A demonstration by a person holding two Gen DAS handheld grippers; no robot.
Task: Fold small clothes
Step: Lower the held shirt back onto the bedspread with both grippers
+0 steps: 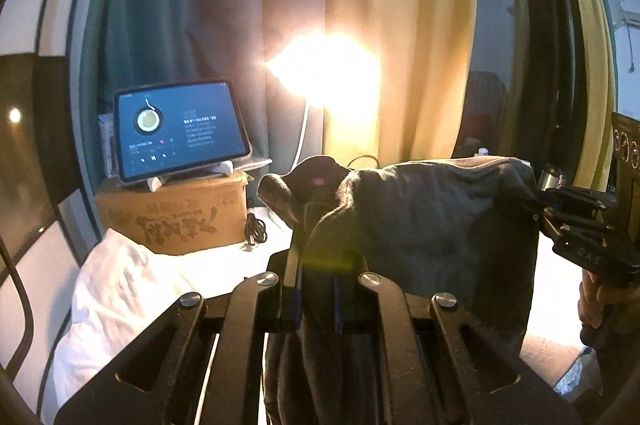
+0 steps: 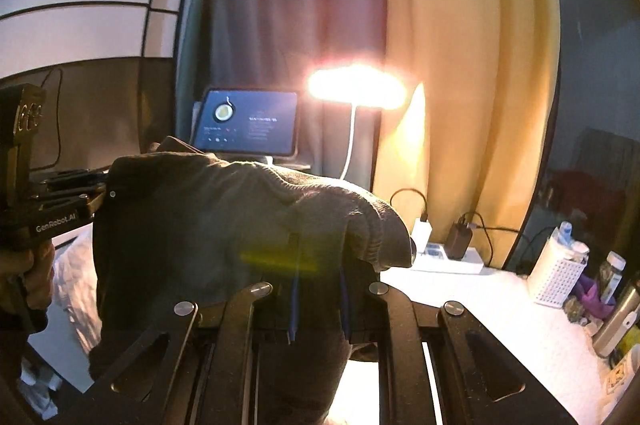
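A dark grey knit garment [image 1: 436, 221] hangs stretched in the air between my two grippers, above a white surface [image 1: 224, 265]. My left gripper [image 1: 316, 221] is shut on one top corner, and cloth drapes over its fingers. In the left wrist view my right gripper [image 1: 532, 203] pinches the other corner at the right. In the right wrist view the garment [image 2: 224, 225] covers my right gripper [image 2: 318, 257], which is shut on it. My left gripper [image 2: 102, 191] holds the far corner at the left there.
A tablet [image 1: 180, 129] stands on a cardboard box [image 1: 176, 221] at the back left, with a bright lamp [image 1: 328, 65] before curtains. White crumpled cloth [image 1: 116, 297] lies at the left. A power strip with chargers [image 2: 448, 253], a white basket [image 2: 556, 273] and bottles [image 2: 616, 317] stand at the right.
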